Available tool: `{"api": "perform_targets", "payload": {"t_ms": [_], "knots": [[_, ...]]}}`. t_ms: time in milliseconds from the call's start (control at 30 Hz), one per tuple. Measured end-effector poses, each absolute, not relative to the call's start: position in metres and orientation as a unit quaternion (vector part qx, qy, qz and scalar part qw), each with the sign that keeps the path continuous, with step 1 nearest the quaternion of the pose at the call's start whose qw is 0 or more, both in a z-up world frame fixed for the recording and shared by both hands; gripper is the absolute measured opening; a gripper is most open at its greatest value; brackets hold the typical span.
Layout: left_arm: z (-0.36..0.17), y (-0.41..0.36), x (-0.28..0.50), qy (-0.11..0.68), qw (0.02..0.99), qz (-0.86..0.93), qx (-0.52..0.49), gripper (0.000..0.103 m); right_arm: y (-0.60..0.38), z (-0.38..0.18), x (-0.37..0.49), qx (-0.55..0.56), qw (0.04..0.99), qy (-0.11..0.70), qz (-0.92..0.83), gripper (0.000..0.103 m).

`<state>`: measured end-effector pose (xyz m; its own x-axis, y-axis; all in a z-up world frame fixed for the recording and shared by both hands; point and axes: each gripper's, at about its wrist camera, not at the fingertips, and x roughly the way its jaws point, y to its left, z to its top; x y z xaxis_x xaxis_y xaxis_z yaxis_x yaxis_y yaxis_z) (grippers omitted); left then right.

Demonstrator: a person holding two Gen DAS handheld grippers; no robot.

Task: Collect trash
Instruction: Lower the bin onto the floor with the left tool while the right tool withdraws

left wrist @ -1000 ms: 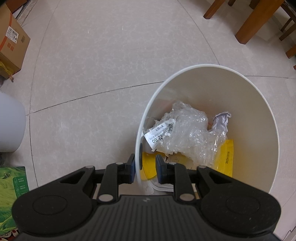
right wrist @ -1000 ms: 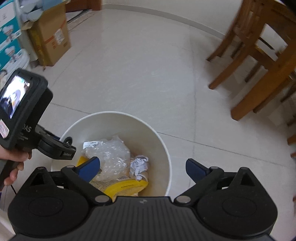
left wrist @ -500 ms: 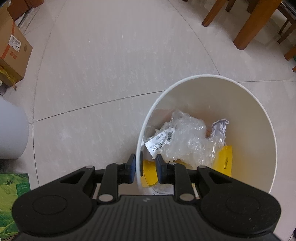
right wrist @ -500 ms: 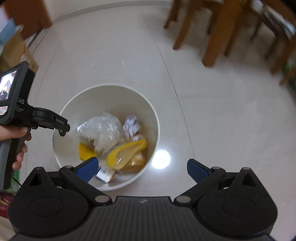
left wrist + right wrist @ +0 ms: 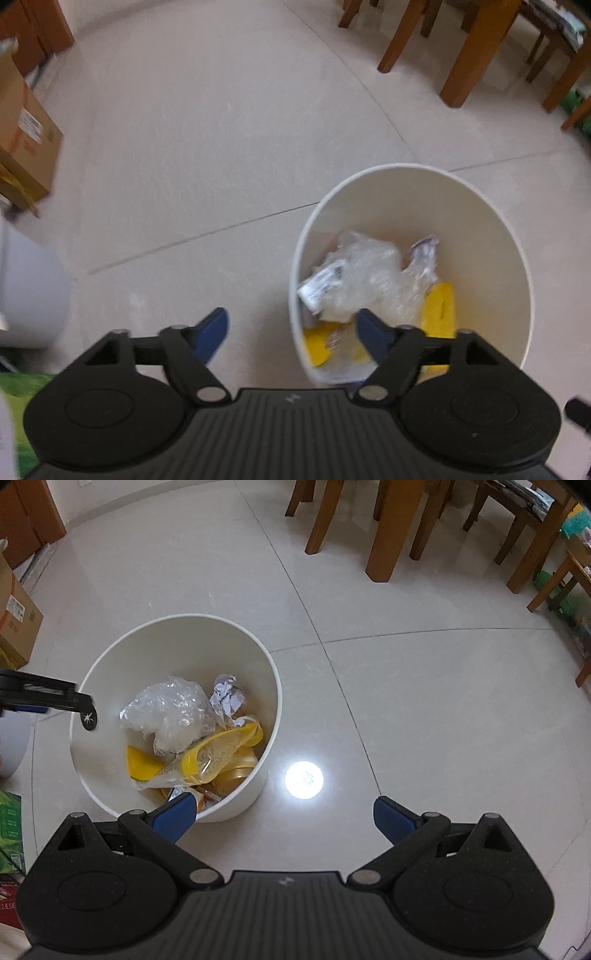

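Left wrist view: your left gripper [image 5: 291, 330] now stands wide open around nothing, where half a second ago its jaws were pinched on the near rim of the white bin [image 5: 491, 221]. One blue finger hangs outside the bin wall over the floor [image 5: 221, 129], the other over the bin's mouth. The release suggests the bin has been set where you want it, so collecting can go on or is close to finished.

Right wrist view: your right gripper [image 5: 284, 814] is likewise spread wide and empty, just this side of the bin, having swung from beside the chairs to look straight down. The trash lies inside the bin: clear crumpled plastic [image 5: 170, 710], a ball of paper [image 5: 227, 694] against the far wall, yellow packaging [image 5: 218, 751] toward the near wall.

Hard to read: the left view is motion-blurred, so the label on the plastic is illegible. Items beneath the yellow packaging are buried. No loose trash shows on the floor around the bin, though the gripper bodies mask the floor nearest you.
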<state>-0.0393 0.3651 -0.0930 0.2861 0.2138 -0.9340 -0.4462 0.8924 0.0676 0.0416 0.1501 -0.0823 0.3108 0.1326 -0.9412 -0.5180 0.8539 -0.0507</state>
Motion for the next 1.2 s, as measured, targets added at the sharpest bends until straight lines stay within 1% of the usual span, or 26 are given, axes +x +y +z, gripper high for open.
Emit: {"api": "perform_targets", "payload": {"t_ms": [67, 100, 133, 367, 433, 567, 800, 933, 1200], "knots": [[-0.082, 0.358, -0.049, 0.554, 0.799, 0.221, -0.081, 0.084, 0.151, -0.081, 0.041, -0.175, 0.788, 0.556, 0.198, 0.103], [-0.076, 0.352, -0.054, 0.551, 0.802, 0.219, -0.069, 0.086, 0.151, -0.08, 0.04, -0.176, 0.789, 0.556, 0.192, 0.103], [-0.071, 0.345, -0.059, 0.553, 0.802, 0.215, -0.062, 0.09, 0.152, -0.079, 0.039, -0.178, 0.789, 0.557, 0.189, 0.103], [-0.043, 0.299, -0.094, 0.572, 0.79, 0.217, -0.04, 0.093, 0.147, -0.057, 0.024, -0.179, 0.796, 0.55, 0.178, 0.103], [-0.033, 0.289, -0.102, 0.572, 0.789, 0.221, -0.044, 0.096, 0.143, -0.049, 0.018, -0.175, 0.797, 0.55, 0.178, 0.103], [-0.014, 0.273, -0.113, 0.568, 0.791, 0.218, -0.059, 0.097, 0.136, -0.036, 0.009, -0.163, 0.793, 0.557, 0.185, 0.103], [0.009, 0.256, -0.123, 0.571, 0.783, 0.241, -0.047, 0.098, 0.125, -0.014, -0.004, -0.147, 0.796, 0.557, 0.184, 0.103], [0.019, 0.246, -0.125, 0.57, 0.785, 0.242, -0.028, 0.098, 0.124, -0.001, -0.012, -0.149, 0.798, 0.551, 0.191, 0.103], [0.03, 0.238, -0.129, 0.566, 0.787, 0.244, -0.024, 0.099, 0.121, 0.013, -0.019, -0.146, 0.801, 0.547, 0.195, 0.103]]}}
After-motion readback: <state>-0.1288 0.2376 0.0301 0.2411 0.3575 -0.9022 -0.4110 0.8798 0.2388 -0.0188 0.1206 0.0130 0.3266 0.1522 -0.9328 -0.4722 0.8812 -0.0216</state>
